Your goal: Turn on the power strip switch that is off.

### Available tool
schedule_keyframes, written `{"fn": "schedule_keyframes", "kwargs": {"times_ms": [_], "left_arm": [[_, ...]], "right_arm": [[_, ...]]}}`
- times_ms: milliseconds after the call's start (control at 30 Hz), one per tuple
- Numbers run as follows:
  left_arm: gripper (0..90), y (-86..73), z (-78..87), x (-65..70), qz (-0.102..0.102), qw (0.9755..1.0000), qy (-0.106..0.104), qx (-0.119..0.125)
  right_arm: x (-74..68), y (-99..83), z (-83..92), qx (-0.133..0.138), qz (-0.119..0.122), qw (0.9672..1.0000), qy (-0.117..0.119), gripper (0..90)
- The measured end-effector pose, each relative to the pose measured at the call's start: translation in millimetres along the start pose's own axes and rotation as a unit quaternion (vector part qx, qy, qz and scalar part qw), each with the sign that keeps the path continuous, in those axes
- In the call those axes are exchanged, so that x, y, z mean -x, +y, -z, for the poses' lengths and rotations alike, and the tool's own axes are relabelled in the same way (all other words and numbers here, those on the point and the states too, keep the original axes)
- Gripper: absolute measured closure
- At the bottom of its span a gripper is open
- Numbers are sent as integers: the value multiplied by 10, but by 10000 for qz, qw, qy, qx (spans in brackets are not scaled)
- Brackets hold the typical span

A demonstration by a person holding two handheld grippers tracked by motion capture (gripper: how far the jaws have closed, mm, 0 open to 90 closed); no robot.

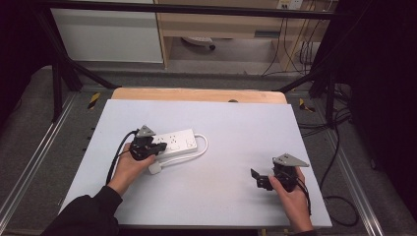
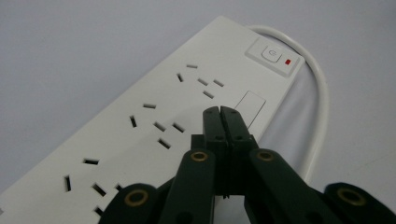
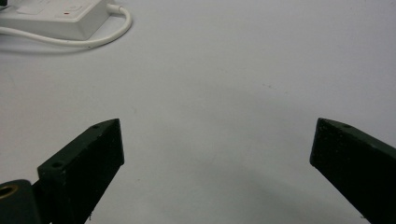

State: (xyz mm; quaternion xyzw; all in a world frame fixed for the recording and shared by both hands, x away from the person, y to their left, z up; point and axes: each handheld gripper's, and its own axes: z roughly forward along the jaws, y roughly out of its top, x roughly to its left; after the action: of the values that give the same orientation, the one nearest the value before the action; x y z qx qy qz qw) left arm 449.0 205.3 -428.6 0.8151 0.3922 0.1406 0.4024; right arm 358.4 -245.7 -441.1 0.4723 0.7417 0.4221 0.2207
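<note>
Pressed together, the left gripper (image 2: 220, 112) hovered over the power strip (image 2: 154, 116); its switch (image 2: 274, 56) probably awaited pressing; the right gripper (image 3: 217, 140) stood spread, idle.

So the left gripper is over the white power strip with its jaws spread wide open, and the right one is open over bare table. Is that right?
Not quite. The left gripper is over the power strip, but its jaws are pressed shut, as the left gripper view shows. The right gripper is indeed open over bare table.
</note>
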Motion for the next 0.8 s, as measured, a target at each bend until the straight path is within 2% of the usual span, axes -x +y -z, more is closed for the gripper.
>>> {"fn": "schedule_keyframes", "kwargs": {"times_ms": [800], "left_arm": [[900,1,-22,11,-47,10000,-37,-27]], "right_arm": [[-1,-3,-4,-4,12,10000,3,33]]}}
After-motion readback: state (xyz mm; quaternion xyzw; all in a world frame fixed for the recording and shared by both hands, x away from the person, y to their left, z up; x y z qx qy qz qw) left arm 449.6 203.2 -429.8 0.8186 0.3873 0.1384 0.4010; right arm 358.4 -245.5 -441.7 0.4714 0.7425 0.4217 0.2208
